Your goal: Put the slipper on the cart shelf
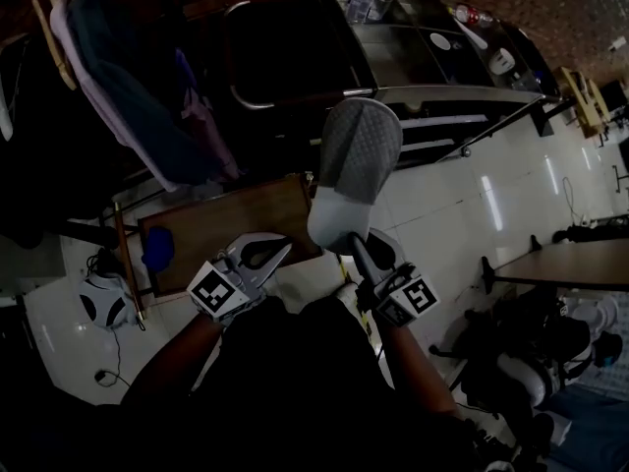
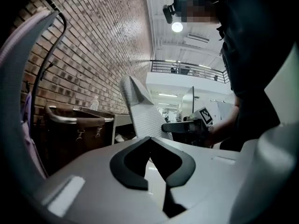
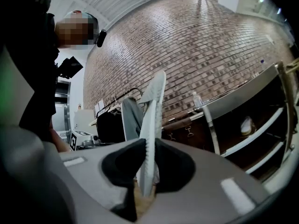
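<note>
A grey slipper (image 1: 359, 160) with a white sole stands almost upright in front of me, toe up. My right gripper (image 1: 356, 247) is shut on its heel end. In the right gripper view the slipper's white edge (image 3: 150, 125) runs up between the dark pads (image 3: 175, 164), which press on it from both sides. The metal cart (image 1: 442, 94) with its shelves stands beyond the slipper, to the right. My left gripper (image 1: 270, 254) hangs beside the slipper's heel, apart from it. In its own view the left gripper (image 2: 149, 141) has its tips together on nothing, and the slipper (image 2: 142, 111) rises behind them.
A rack of hanging clothes (image 1: 118, 77) fills the left. A low wooden board (image 1: 226, 219) with a blue thing (image 1: 157, 247) lies below the grippers. A water bottle (image 1: 361, 0) stands on the cart's top. A pale shoe-like thing (image 3: 246, 124) rests on a cart shelf. A table (image 1: 570, 262) stands at the right.
</note>
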The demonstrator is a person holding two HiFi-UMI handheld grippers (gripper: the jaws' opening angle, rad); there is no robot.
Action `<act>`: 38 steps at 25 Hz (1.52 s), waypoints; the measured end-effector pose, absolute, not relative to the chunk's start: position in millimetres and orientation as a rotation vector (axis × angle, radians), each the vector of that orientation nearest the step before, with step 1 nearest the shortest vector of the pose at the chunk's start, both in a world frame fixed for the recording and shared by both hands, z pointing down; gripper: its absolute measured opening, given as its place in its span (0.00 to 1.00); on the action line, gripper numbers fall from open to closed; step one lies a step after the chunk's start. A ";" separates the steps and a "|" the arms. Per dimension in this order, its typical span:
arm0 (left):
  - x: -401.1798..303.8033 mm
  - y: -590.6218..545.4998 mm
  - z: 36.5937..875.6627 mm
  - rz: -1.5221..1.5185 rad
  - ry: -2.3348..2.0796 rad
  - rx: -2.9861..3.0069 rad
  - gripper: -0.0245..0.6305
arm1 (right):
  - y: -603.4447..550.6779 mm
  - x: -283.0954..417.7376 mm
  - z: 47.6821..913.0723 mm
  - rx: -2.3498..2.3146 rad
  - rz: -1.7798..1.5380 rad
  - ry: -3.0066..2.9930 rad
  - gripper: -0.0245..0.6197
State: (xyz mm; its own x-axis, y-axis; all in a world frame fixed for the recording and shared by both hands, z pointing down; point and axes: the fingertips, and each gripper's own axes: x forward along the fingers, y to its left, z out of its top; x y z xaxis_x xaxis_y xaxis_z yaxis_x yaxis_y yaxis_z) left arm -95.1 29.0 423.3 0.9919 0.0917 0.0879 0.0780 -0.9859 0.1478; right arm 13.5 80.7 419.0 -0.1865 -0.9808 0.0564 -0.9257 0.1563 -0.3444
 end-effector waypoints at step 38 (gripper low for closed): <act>103.0 86.2 435.8 0.115 0.183 2.942 0.04 | 139.0 199.6 481.9 -1.844 -0.664 2.337 0.13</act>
